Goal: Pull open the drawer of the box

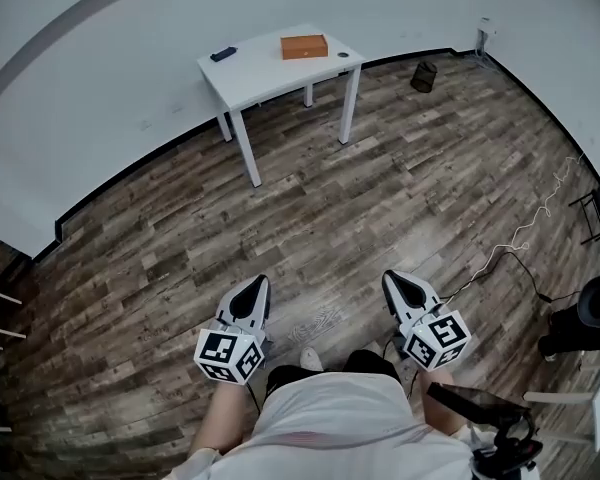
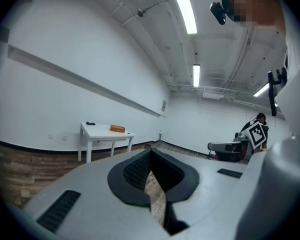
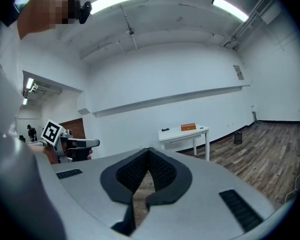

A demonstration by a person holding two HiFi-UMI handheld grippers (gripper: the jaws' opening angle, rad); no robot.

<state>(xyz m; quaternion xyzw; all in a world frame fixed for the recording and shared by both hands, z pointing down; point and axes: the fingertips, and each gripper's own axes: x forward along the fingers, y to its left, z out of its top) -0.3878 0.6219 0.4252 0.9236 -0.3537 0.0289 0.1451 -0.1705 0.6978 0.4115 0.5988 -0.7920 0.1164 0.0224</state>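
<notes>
The orange box [image 1: 304, 46] sits on the white surface [image 1: 265, 76] at the far end of the room, close to its back edge. A small dark gadget [image 1: 223, 54] lies off to the box's left in the head view. Both claws are well apart from it, held low over the wood floor [image 1: 380, 188] right by the person. The left claw [image 1: 257, 284] is pinched closed on nothing, and the right claw [image 1: 394, 281] is closed and empty too.
</notes>
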